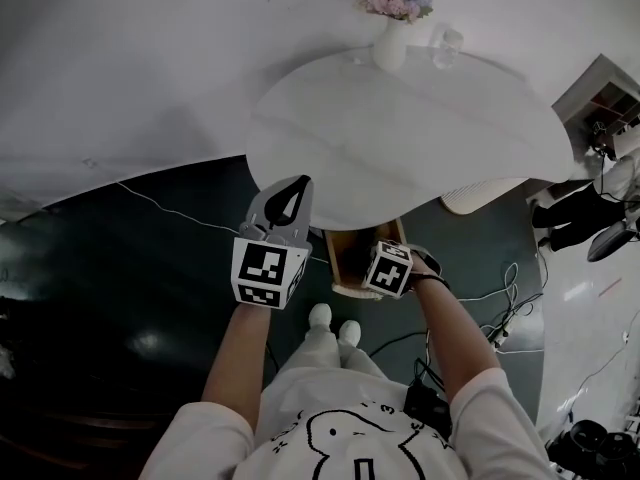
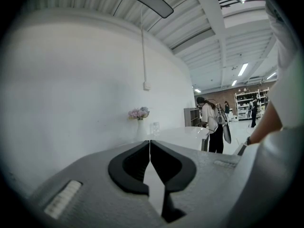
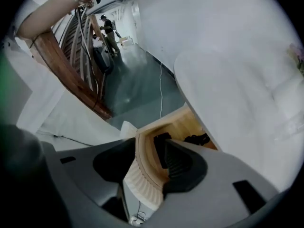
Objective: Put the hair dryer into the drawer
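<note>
The wooden drawer stands pulled out under the near edge of the white table. In the right gripper view a black thing, apparently the hair dryer, lies inside the drawer. My right gripper hangs above the drawer's front and points steeply down. Its jaws stand apart with nothing held, and the pale ribbed drawer front shows through the gap. Only the right gripper's marker cube shows in the head view. My left gripper is shut and empty, left of the drawer, held about level towards the table.
A white vase of flowers and a glass stand at the table's far edge. Cables trail on the dark floor to the right. My own feet are just before the drawer. A person stands far off.
</note>
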A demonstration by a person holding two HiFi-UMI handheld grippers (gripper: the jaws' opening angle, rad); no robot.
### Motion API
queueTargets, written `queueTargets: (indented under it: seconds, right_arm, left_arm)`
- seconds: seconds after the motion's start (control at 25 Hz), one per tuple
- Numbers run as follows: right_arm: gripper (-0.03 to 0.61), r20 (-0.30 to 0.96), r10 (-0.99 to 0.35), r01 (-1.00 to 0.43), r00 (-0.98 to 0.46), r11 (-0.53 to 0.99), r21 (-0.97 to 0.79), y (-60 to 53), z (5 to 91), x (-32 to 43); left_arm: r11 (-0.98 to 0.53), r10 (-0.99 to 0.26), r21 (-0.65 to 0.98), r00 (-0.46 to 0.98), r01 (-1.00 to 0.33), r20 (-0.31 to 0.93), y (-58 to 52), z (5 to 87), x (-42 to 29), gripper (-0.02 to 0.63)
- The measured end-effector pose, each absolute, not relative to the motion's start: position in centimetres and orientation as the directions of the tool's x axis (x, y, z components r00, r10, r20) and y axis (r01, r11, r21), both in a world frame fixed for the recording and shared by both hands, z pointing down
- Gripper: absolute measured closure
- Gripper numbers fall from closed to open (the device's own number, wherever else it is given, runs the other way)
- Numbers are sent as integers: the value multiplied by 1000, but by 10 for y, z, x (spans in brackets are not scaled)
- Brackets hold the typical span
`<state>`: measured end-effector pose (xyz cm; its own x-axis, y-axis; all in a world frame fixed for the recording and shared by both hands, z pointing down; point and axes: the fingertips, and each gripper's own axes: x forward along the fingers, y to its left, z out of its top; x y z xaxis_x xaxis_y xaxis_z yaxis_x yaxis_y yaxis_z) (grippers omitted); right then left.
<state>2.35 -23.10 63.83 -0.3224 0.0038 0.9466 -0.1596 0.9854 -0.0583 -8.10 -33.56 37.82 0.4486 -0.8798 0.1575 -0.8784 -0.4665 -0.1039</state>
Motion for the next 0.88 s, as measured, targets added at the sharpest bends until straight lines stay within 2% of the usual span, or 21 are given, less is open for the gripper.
queueTargets:
  seconds: [0.08, 0.2, 0.32, 0.6, 0.88]
  right_arm:
    - [398, 945, 21, -159, -326, 984, -76, -228, 626, 25]
    - [453, 946, 20, -165, -323, 983, -77, -227, 607, 29]
    - [577, 939, -28, -211, -343, 976, -48, -236, 589, 32]
    - [578, 867, -137, -334, -479, 942, -36, -247, 542, 30]
    - [578, 740, -315, -423, -595, 905, 44, -271, 478, 31]
  left_arm:
    - [-464, -882, -104, 448, -880, 147, -332, 372, -81, 595]
    - [-456, -887, -94, 443, -885, 132, -327, 366, -83, 595]
    - [-452, -890, -88, 441, -888, 120, -324, 359, -83, 595]
    - [-445, -895, -92, 439, -891, 78, -318, 338, -79, 595]
    - [-419, -908, -95, 419, -903, 18, -322, 313, -80, 595]
